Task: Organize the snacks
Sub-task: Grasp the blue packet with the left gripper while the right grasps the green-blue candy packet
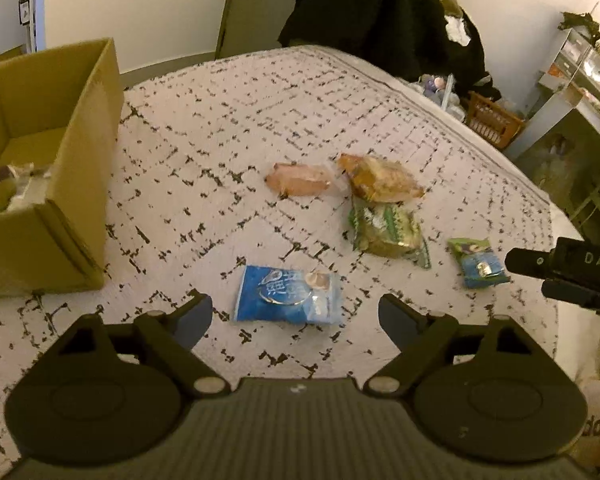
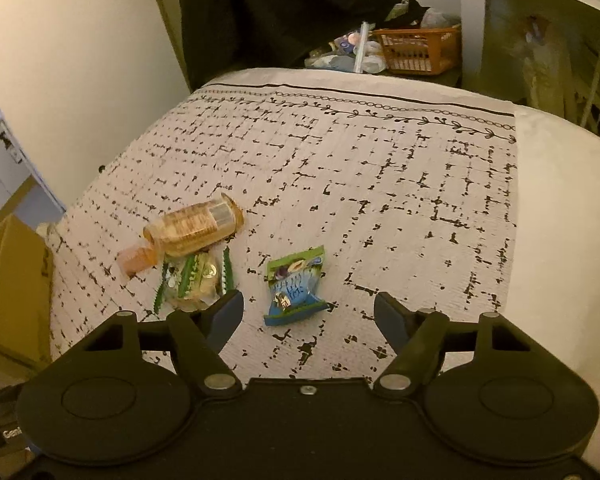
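Left wrist view shows the left gripper [image 1: 296, 312] with its jaws apart and nothing clamped, hanging just above the blue packet [image 1: 289, 295] that lies flat on the patterned cloth [image 1: 228, 128]. Farther off sit a pink snack [image 1: 298, 179], an orange-brown packet [image 1: 380, 179] touching a green packet [image 1: 388, 229], and to the right a small green-and-blue packet [image 1: 478, 262]. The cardboard box [image 1: 88, 128] stands at the far left, some wrapped things already inside.

In the right wrist view the right gripper [image 2: 309, 314] is likewise spread and empty, lined up on the small green-and-blue packet [image 2: 295, 285], which sits between the fingertips but untouched.

Likely trouble: both packets are thin, slick and flat, so the fingers may skid over the film or pinch the cloth along with it and drag the cover. The right gripper's left finger [image 2: 226, 314] stands close to the green packet [image 2: 194, 280], so closing could nudge that one too. With both tools working near each other, they may also bump on the way to the box.
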Available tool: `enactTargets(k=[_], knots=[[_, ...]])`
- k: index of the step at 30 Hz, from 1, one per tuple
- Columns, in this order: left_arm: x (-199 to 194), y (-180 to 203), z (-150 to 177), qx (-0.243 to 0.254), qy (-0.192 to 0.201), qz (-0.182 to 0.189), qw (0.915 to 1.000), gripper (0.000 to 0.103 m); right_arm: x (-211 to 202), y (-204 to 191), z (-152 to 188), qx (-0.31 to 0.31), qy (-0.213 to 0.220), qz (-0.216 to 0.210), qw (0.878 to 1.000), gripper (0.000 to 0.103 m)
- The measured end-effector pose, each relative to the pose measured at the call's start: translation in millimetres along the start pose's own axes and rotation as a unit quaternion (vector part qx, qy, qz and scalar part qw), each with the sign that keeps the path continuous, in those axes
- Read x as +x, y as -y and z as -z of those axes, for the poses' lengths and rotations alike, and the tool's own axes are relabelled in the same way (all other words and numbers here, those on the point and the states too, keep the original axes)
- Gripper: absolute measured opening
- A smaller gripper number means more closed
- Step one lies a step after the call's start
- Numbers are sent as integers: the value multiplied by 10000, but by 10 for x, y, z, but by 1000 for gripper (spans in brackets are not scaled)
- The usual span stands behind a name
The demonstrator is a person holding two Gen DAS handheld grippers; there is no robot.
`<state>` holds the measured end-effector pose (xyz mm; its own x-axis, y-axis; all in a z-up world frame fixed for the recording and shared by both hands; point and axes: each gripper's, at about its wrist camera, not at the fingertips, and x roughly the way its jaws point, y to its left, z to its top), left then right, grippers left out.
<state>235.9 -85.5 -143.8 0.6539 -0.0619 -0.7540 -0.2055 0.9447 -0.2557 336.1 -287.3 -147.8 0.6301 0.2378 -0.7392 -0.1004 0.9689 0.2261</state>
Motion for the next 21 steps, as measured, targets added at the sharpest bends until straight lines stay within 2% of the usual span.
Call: enactTargets(k=[4,8,11,13,14,15,19,21], knots=[[126,-38,21,-82,-79,-47,9999,81,102,-5,16,-126,-48,59,9999,68],[250,-61,18,-118,-101,-112,9998,80,271,-28,-5,-453,-157,113,9988,65],[310,-41,3,-82,-54,-157,9998,79,362,-9,9,-352,-202,194,9990,65],[334,-33,-16,-100,-47,-183,9998,66,381,-38,7,-473,-153,234,9985,65],[341,-28,-26,-100,-48,-199,9997,64,386,-60,6,-526,-106,226,9983,65],[343,-23,-36,-103,-45,-211,9997,58,394,-82,7,-548,-86,191,9983,65],[331,-2,-73,-86,-90,-229,9997,51,483,-173,24,-762,-47,248,9968,64],[301,4,-86,-110,-121,-233,9996,49,515,-194,16,-843,15,256,9961,43]])
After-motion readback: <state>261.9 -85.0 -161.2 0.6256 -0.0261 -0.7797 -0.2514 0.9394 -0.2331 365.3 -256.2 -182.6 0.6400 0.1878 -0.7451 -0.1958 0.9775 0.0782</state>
